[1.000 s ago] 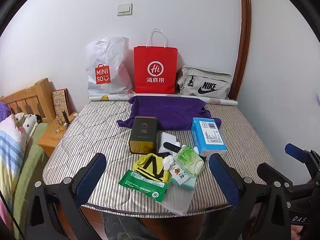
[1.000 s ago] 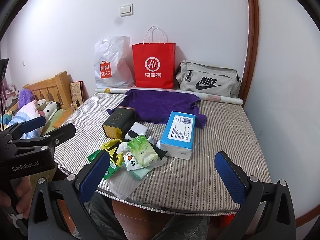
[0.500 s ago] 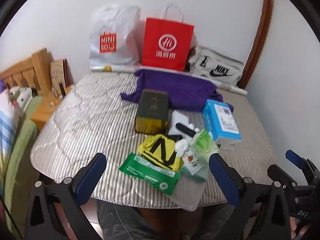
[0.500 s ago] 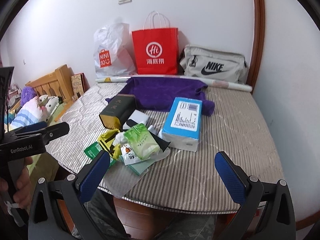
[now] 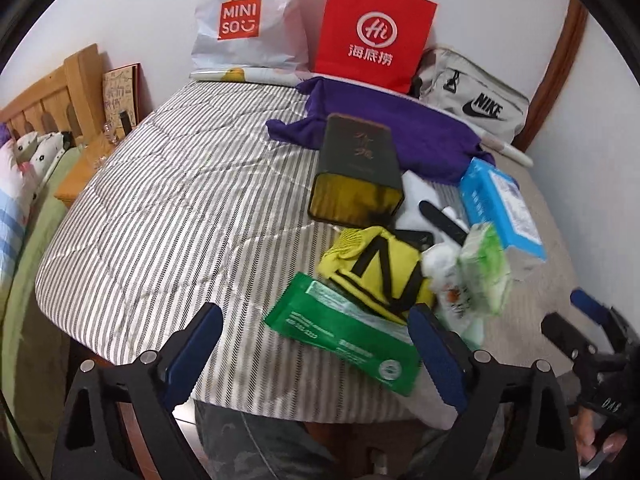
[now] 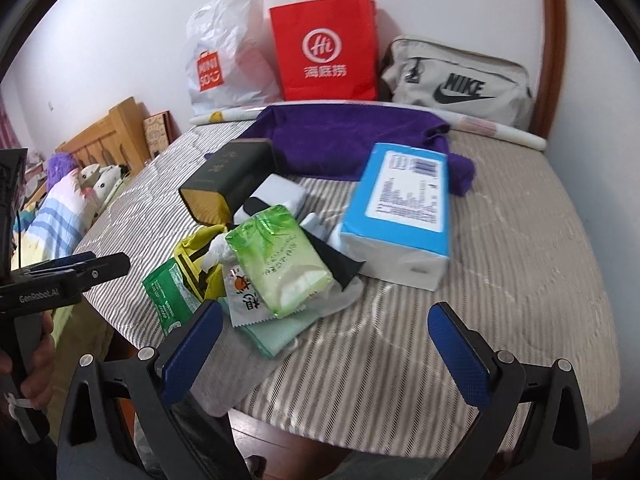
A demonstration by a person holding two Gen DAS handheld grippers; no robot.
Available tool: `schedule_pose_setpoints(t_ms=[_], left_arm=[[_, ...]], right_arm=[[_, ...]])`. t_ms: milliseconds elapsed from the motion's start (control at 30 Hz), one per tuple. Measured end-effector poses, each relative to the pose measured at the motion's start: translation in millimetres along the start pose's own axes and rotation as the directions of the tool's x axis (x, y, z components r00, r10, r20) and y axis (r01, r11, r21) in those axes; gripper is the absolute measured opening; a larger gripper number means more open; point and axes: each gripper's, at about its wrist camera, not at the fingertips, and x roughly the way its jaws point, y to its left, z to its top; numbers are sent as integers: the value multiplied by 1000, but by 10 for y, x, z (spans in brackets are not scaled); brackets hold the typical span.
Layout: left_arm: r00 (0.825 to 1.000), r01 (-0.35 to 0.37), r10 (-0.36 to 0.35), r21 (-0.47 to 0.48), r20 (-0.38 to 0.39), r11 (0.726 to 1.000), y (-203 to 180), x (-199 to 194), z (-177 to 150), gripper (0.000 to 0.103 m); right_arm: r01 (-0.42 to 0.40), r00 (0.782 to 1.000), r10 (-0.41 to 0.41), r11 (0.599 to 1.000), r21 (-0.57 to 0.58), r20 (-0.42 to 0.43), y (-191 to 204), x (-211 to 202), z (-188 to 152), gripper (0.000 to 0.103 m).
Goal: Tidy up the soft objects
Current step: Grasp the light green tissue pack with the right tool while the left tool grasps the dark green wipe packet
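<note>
Soft packets sit heaped near the front edge of the striped mattress [image 6: 500, 288]: a green wipes pack [image 5: 344, 336], a yellow cloth [image 5: 380, 268] and a pale green tissue pack [image 6: 280, 260], beside a blue box [image 6: 400, 208]. Both the left gripper [image 5: 316, 352] and right gripper [image 6: 324, 344] hang wide open, holding nothing. Judging by its line, the left should come down squarely over the wipes pack and pinch its middle, without dragging the cloth lying partly over it
</note>
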Motion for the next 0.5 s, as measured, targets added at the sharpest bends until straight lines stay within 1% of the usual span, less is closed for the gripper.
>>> schedule_pose_setpoints(t_ms=[100, 200, 233, 367, 400, 500], left_arm=[[1000, 24, -24, 5, -19, 1000, 62, 89, 1, 93], [1000, 1, 0, 42, -26, 999, 92, 163, -17, 93], [1000, 5, -4, 61, -26, 998, 95, 182, -30, 93], [996, 68, -62, 79, -66, 995, 163, 284, -53, 93], [995, 74, -67, 90, -75, 993, 178, 312, -61, 93], [996, 37, -25, 154, -82, 987, 191, 357, -91, 93]], right_arm=[[-19, 1000, 19, 999, -30, -4, 59, 134, 33, 102], [-34, 999, 33, 998, -56, -12, 115, 278, 77, 102], [-38, 999, 38, 997, -60, -11, 128, 330, 95, 102], [-59, 998, 57, 996, -63, -30, 163, 510, 125, 102], [-62, 998, 60, 996, -67, -37, 173, 556, 130, 102], [-65, 997, 61, 994, -86, -43, 202, 657, 153, 102]])
